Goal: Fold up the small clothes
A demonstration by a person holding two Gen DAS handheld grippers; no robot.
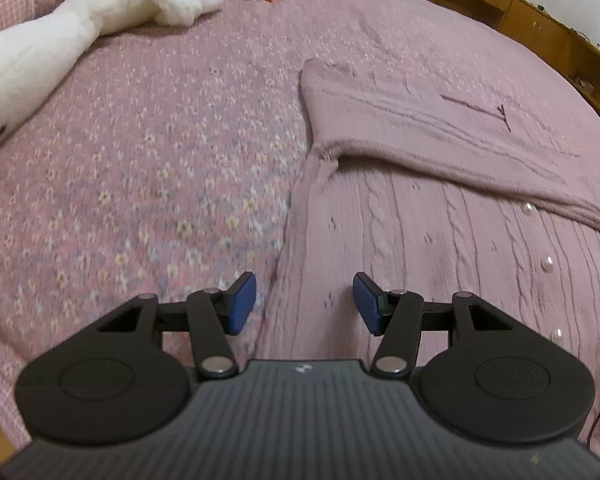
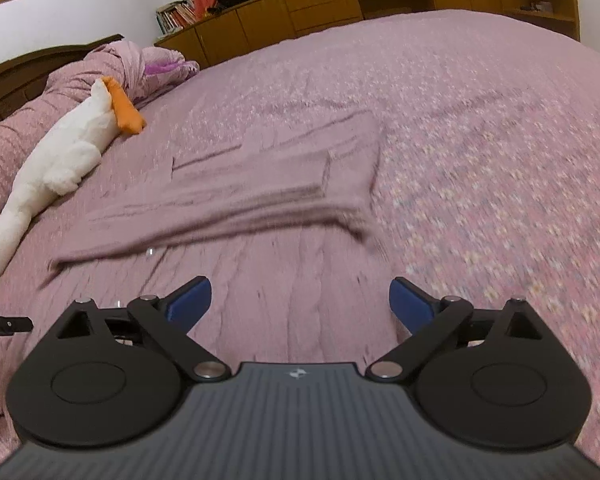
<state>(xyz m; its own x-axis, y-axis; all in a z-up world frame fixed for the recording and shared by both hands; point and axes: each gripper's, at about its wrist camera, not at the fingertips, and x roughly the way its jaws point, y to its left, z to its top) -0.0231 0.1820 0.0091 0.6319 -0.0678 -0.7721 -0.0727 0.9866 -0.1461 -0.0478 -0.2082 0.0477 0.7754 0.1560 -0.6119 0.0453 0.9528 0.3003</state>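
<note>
A dusty-pink cable-knit cardigan [image 1: 440,240] with pearl buttons lies flat on the pink floral bedspread [image 1: 160,160]. Both sleeves are folded across its chest, the nearer one [image 1: 440,148] crossing from its left shoulder. My left gripper [image 1: 304,300] is open and empty, low over the cardigan's left edge. The cardigan also shows in the right wrist view [image 2: 268,216], blurred. My right gripper [image 2: 300,304] is open and empty, above the cardigan's lower right part, its right finger near the garment's right edge.
A white plush goose [image 1: 112,4] with orange feet lies at the far left of the bed; it also shows in the right wrist view [image 2: 68,148]. A bunched pink duvet [image 2: 132,64] lies by the headboard. Wooden cabinets [image 2: 340,4] line the far side of the bed.
</note>
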